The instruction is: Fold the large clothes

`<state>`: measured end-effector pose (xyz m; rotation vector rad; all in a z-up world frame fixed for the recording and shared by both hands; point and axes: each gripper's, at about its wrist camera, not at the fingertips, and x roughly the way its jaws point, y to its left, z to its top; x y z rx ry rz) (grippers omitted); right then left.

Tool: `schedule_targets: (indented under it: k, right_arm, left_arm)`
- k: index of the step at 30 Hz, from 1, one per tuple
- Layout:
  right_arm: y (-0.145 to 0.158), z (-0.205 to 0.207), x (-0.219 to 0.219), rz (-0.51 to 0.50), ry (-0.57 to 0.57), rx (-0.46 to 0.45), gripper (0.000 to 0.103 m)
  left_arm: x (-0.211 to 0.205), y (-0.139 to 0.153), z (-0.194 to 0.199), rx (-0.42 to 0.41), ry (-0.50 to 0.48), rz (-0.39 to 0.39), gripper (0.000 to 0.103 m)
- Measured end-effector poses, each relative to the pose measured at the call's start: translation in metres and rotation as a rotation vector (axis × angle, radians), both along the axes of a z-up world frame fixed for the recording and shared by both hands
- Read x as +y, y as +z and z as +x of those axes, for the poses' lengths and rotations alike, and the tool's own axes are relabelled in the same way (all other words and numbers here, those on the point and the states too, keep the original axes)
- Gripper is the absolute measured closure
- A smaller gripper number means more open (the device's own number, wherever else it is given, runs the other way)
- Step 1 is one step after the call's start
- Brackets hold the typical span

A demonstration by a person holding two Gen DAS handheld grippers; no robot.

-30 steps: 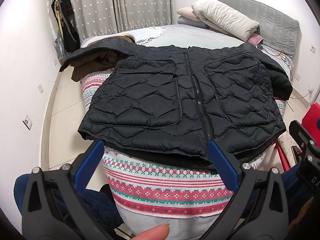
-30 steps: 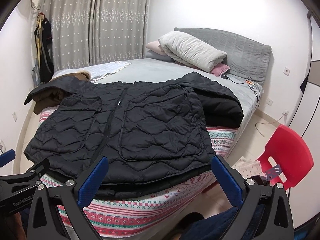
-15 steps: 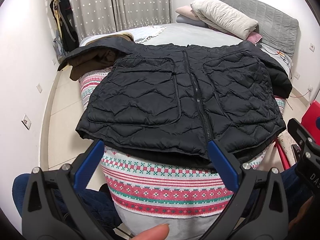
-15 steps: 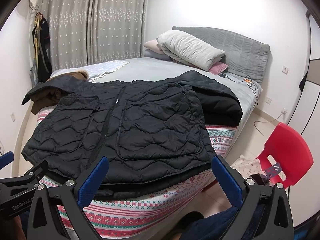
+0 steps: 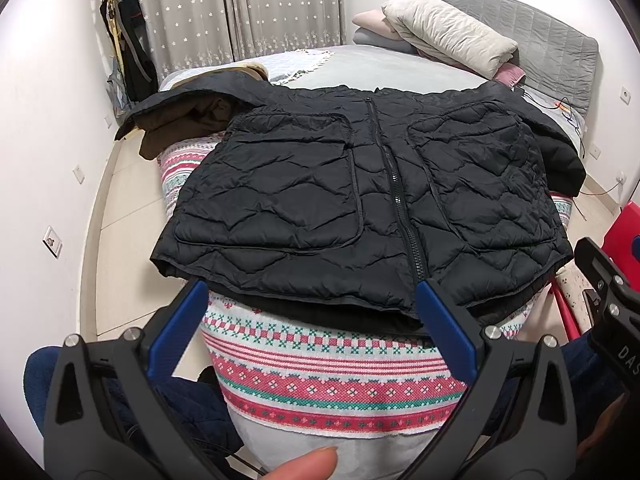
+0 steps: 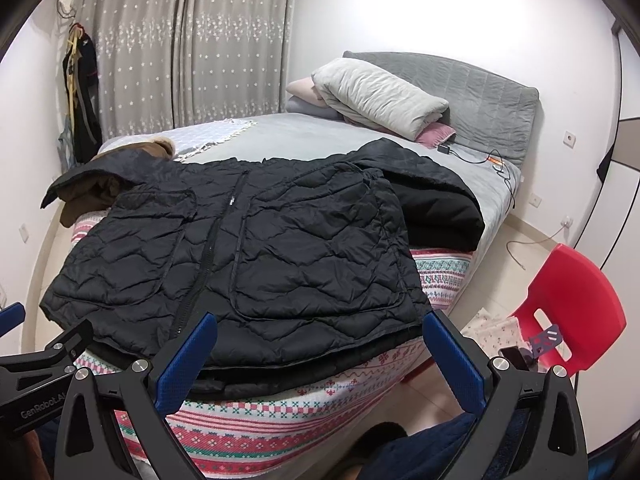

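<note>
Two hand-held grippers, both released, jaws spread wide, nothing between the blue pads. Left hand-held gripper (image 5: pixel 312 304) hovers at the foot edge of the bed (image 5: pixel 392 68), just short of the hem of the black quilted zip-front jacket (image 5: pixel 360 196). Right hand-held gripper (image 6: pixel 320 340) hovers likewise near the hem, toward the jacket's right corner. Jacket lies flat, front up, zipped, across the foot end, over a red-and-green patterned knit blanket (image 5: pixel 328 372). Brown garment (image 6: pixel 100 196) beside its far-left sleeve. Red plastic chair (image 6: pixel 568 304) on floor, off the bed's right side.
</note>
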<state>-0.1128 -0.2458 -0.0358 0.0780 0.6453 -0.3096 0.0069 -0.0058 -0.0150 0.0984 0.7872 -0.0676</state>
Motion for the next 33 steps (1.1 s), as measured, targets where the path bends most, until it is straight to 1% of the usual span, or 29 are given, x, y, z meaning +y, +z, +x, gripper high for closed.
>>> schedule_targets:
  k: [10, 18, 23, 27, 30, 32, 33]
  right_arm:
    - [0.0, 0.0, -0.002, -0.007, -0.004, -0.02, 0.0]
    - [-0.001, 0.001, -0.002, -0.004, -0.004, -0.01, 0.0]
    - [-0.004, 0.004, -0.005, -0.004, -0.007, -0.009, 0.0]
    - [-0.009, 0.012, -0.006, 0.0, -0.004, 0.015, 0.0]
    - [-0.011, 0.02, -0.009, 0.009, 0.011, 0.045, 0.0]
    - [-0.003, 0.026, -0.011, -0.002, 0.028, 0.046, 0.0]
    - [0.007, 0.029, -0.016, -0.015, 0.035, 0.029, 0.0]
  left_arm:
    - [-0.003, -0.002, 0.001, -0.001, -0.002, 0.006, 0.0]
    - [-0.006, -0.006, 0.003, 0.01, -0.008, 0.015, 0.0]
    - [-0.006, -0.008, 0.007, 0.017, -0.011, 0.038, 0.0]
    - [-0.003, -0.008, 0.013, 0.03, -0.005, 0.038, 0.0]
    - [0.0, 0.0, 0.022, 0.036, -0.011, 0.023, 0.0]
    - [0.003, 0.014, 0.032, 0.032, -0.034, -0.005, 0.0]
    - [0.004, 0.023, 0.04, 0.042, -0.06, -0.038, 0.0]
